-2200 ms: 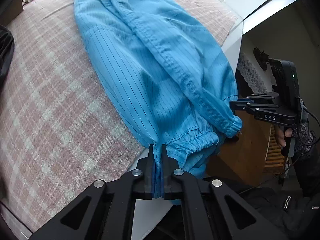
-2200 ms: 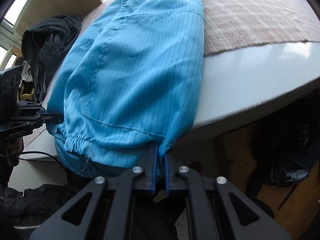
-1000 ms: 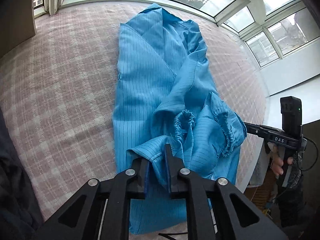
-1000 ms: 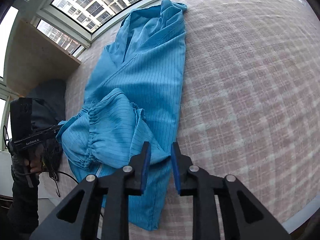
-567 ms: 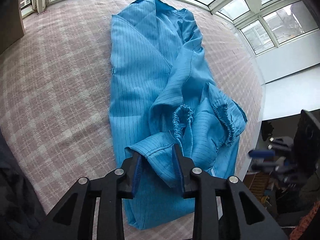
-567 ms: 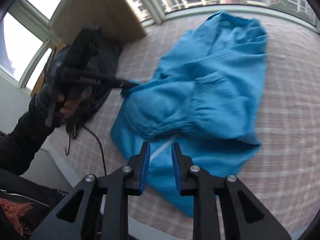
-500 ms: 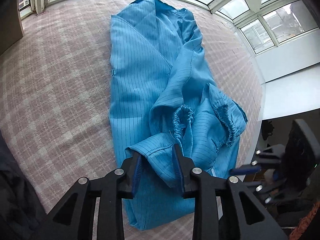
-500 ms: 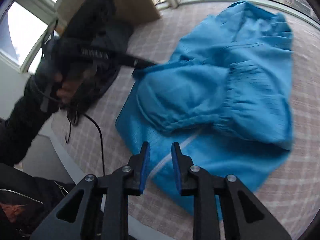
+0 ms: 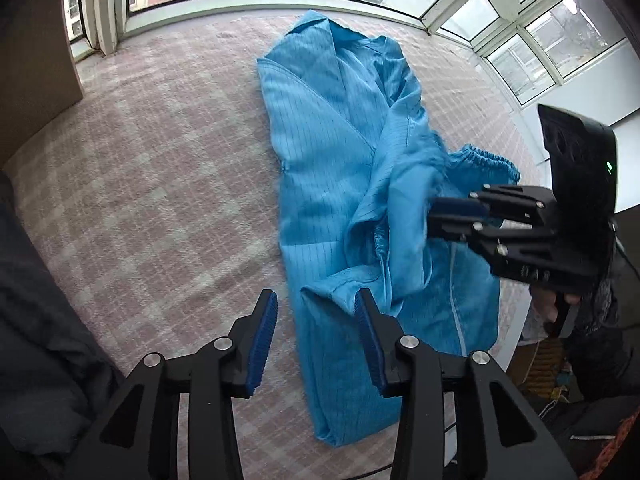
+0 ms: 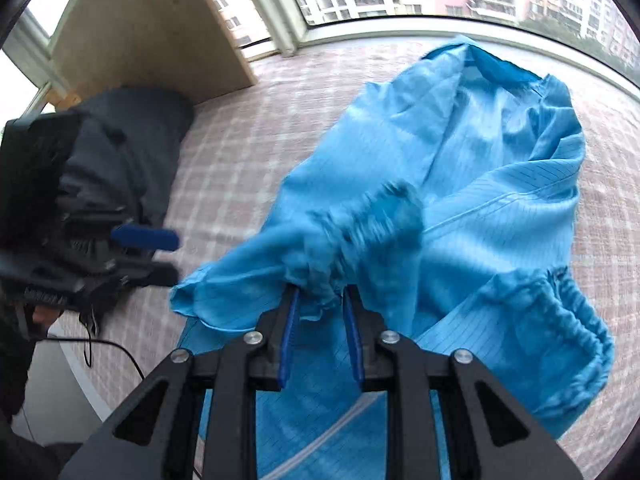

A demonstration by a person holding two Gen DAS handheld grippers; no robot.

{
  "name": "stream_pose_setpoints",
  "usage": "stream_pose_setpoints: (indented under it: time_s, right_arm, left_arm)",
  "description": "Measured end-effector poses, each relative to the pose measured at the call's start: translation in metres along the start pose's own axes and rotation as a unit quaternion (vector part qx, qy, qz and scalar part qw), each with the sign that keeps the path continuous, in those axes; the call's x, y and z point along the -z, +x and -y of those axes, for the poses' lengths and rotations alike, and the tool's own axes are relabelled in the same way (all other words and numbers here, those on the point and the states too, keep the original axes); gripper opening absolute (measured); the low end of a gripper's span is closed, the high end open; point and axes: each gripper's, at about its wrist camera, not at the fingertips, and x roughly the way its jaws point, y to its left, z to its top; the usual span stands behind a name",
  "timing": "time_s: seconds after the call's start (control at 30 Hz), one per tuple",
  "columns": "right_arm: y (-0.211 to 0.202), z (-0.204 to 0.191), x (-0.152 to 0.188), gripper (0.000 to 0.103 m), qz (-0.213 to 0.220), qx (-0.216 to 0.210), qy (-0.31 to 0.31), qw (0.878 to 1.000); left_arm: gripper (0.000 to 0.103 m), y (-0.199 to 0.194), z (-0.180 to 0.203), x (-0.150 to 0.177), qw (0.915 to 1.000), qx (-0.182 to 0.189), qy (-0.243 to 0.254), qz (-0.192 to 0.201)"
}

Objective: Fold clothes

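Vs a sec ago: left gripper (image 9: 314, 320) no longer pinching the blue jacket (image 9: 344, 168); jaws now apart and opening, nothing between the pads, folded hem corner just beyond the right pad. Right gripper (image 10: 322, 320) swung across from the jacket's edge to over its middle, seen in left view above the bunched sleeve. Elastic cuff (image 9: 486, 160) now flopped out toward the window side instead of gathered mid-jacket.

Right gripper: jaws narrow, width unchanged; blurred sleeve fabric bunched at and between the tips, so gripping the sleeve, lifted off the rest.

Jacket lying lengthwise on pink checked cloth (image 9: 160, 184), collar toward the windows, lower part folded up. Dark garment (image 10: 132, 160) heaped at the left, near a wooden panel (image 10: 144, 36).
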Motion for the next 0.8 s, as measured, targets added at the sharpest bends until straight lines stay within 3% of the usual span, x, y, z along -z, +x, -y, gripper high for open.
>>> stream_pose_setpoints:
  time_s: [0.07,0.17,0.27,0.37,0.53,0.7,0.8]
  right_arm:
    - [-0.009,0.009,-0.005,0.022,0.003,-0.024,0.023,0.999]
    - [-0.037,0.015,0.003,0.022,0.027,-0.020,0.023,0.999]
    - [-0.061,0.029,0.029,0.022,0.041,-0.024,0.041,0.998]
    - [-0.055,0.042,0.056,0.022,0.012,-0.014,0.050,0.999]
    - [-0.026,0.070,0.080,0.022,-0.029,0.057,0.076,0.995]
    - [-0.057,0.088,0.084,0.022,0.019,0.054,0.107,0.993]
    - [-0.079,0.117,0.077,0.033,0.053,0.073,0.149,0.985]
  left_arm:
    - [0.037,-0.010,0.009,0.008,0.9996,-0.003,0.027,0.005]
    - [0.037,-0.014,0.033,0.019,0.9968,0.013,0.079,0.000]
    - [0.036,0.008,0.048,0.011,0.9938,0.023,0.106,-0.022]
    - [0.036,0.030,0.053,-0.001,0.9915,0.012,0.126,-0.032]
    - [0.034,0.053,0.030,-0.042,0.9955,-0.004,0.091,-0.027]
    - [0.034,0.037,0.025,-0.048,0.9956,-0.008,0.093,-0.009]
    - [0.034,0.026,0.027,-0.044,0.9952,-0.003,0.097,0.000]
